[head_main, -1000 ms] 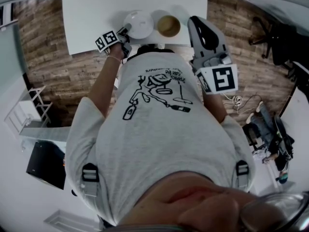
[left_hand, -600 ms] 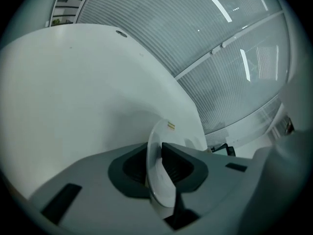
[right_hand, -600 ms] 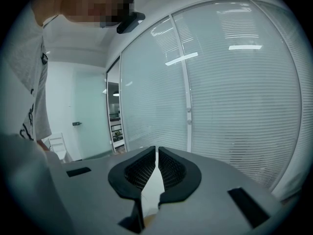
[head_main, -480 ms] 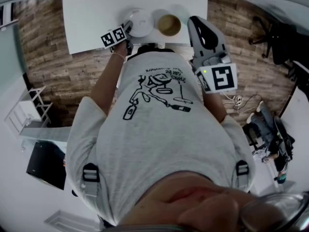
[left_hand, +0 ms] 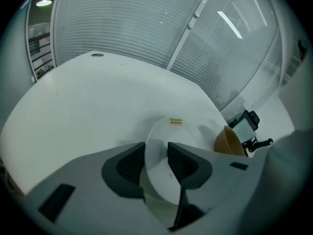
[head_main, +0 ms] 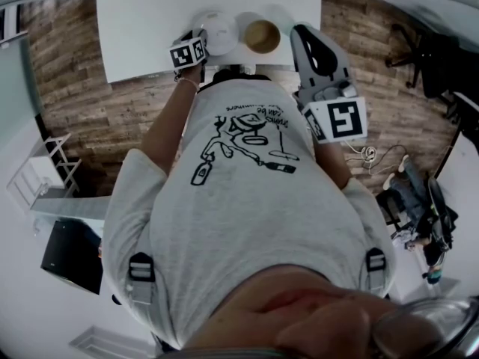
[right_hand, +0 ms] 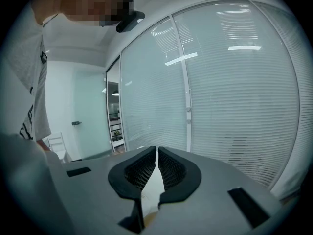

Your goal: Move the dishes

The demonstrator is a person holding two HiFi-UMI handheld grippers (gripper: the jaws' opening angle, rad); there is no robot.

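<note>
White plate (left_hand: 171, 133): round and shallow, flat on the white table (left_hand: 98, 102) near its front edge, at the person's 12 o'clock in the head view. It had no long axis; any point of the rim would take a grip alike.

Brown bowl (left_hand: 227, 142): just beside the plate at its 3 o'clock, upright, seemingly not touching it.

Left gripper (left_hand: 156, 153): at the plate's 7 o'clock, pointing steeply down. Its jaws had just been opening and stood wide apart, with the near rim of the plate between the pads and neither pad plainly pressing on it. The plate appeared released where it lay.

Right gripper (right_hand: 156, 160): jaws together on nothing, held at about 4 o'clock from the bowl and well apart from the plate, facing the glass wall (right_hand: 234, 92).

Relation governing the next move: the plate lay straight ahead of the left gripper, inside its gap; the bowl lay nearer the right gripper. Judged: the left needed only to back off toward 6 o'clock.
</note>
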